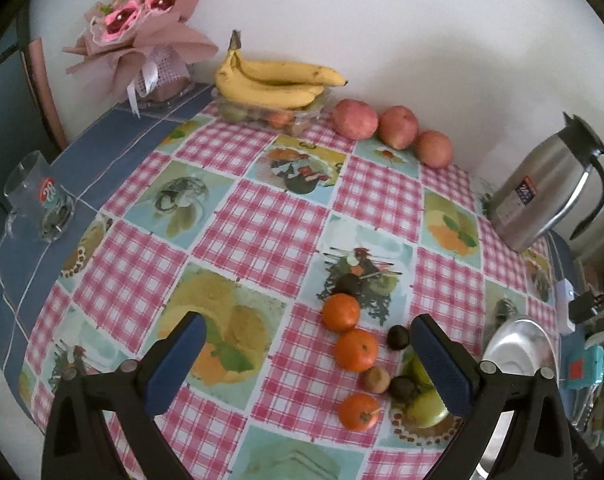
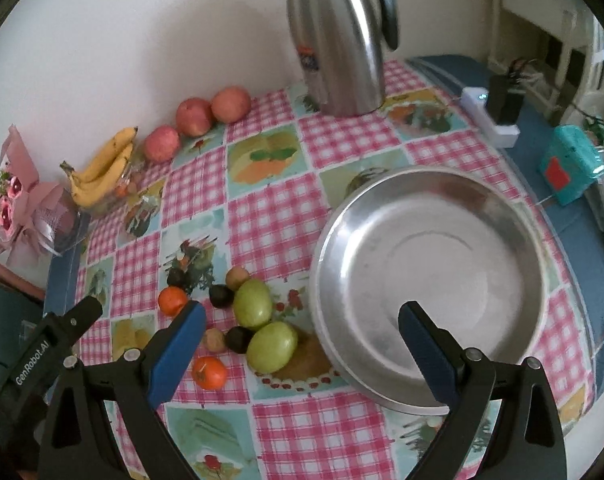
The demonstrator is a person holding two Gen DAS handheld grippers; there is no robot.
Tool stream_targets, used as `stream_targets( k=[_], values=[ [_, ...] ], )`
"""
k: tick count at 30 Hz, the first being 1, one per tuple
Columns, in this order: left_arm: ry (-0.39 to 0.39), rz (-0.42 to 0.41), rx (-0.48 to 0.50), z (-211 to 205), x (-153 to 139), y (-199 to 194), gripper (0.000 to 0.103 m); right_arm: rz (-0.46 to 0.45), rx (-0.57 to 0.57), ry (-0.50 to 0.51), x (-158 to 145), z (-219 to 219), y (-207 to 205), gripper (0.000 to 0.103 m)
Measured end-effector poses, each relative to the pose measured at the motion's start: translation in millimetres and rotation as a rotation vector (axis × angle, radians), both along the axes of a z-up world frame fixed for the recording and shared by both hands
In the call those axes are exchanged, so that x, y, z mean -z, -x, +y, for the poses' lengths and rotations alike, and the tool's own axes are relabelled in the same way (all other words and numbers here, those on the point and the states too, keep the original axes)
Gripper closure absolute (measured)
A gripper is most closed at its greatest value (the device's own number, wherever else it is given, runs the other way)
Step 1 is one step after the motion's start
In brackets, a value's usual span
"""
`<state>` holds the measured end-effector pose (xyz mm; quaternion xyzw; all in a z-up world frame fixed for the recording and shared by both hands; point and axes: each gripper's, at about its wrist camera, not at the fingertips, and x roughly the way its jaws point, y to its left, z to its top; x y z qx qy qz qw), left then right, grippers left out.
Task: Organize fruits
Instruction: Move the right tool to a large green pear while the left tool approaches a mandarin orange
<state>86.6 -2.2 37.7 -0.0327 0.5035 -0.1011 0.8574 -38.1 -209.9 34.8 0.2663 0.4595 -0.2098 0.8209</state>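
Loose fruit lies on the checked tablecloth: three oranges (image 1: 340,312), two green apples (image 2: 252,303), dark round fruits (image 2: 221,296) and small brown ones (image 2: 237,277). An empty steel bowl (image 2: 429,286) sits just right of them. My left gripper (image 1: 307,340) hangs open above the cloth, its right finger over the green apples (image 1: 425,410). My right gripper (image 2: 302,330) is open too, spanning the gap between the green apples and the bowl, holding nothing. Part of the left gripper's body shows at the lower left of the right wrist view.
Along the wall stand bananas (image 1: 270,80) on a clear fruit box, three red apples (image 1: 355,118), a steel thermos jug (image 2: 337,36) and a pink bouquet (image 1: 142,36). A glass mug (image 1: 38,200) sits far left. A teal box (image 2: 569,164) and white charger (image 2: 489,116) lie right.
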Motion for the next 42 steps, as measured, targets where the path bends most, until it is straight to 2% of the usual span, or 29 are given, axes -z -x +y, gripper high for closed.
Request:
stream_targets(
  k=[7, 13, 16, 19, 22, 24, 25, 28, 32, 42],
  values=[
    [0.027, 0.07, -0.006, 9.6, 21.6, -5.2, 0.0, 0.055, -0.122, 0.028, 21.0, 26.2, -26.5, 0.006],
    [-0.066, 0.058, -0.019, 10.2, 29.3, -3.1, 0.0, 0.107, -0.178, 0.02, 39.0, 36.6, -34.2, 0.006],
    [-0.043, 0.102, -0.006, 9.7, 37.5, -3.0, 0.0, 0.115, -0.194, 0.006, 44.8, 39.8, -35.6, 0.007],
    [-0.028, 0.132, 0.003, 8.2, 42.3, -2.6, 0.0, 0.116, -0.197, 0.022, 45.5, 43.1, -36.3, 0.016],
    [-0.007, 0.15, 0.01, 6.1, 43.5, -2.0, 0.0, 0.101, -0.193, 0.01, 46.6, 43.3, -36.8, 0.018],
    [0.01, 0.168, 0.021, 3.0, 45.5, -1.5, 0.0, 0.102, -0.185, -0.008, 48.5, 42.4, -36.4, 0.024],
    [0.01, 0.172, 0.026, 1.3, 46.1, -1.1, 0.0, 0.103, -0.181, -0.013, 49.5, 42.3, -36.1, 0.027],
    [-0.011, 0.171, 0.039, -3.0, 48.5, 0.4, 0.0, 0.113, -0.172, -0.025, 54.8, 41.1, -35.7, 0.029],
    [-0.003, 0.208, 0.037, -3.7, 57.7, -0.9, 0.0, 0.131, -0.163, -0.041, 62.3, 40.1, -36.4, 0.038],
    [0.026, 0.299, 0.037, -10.3, 80.4, 0.2, 0.0, 0.157, -0.124, -0.1, 79.1, 34.3, -36.1, 0.043]
  ],
)
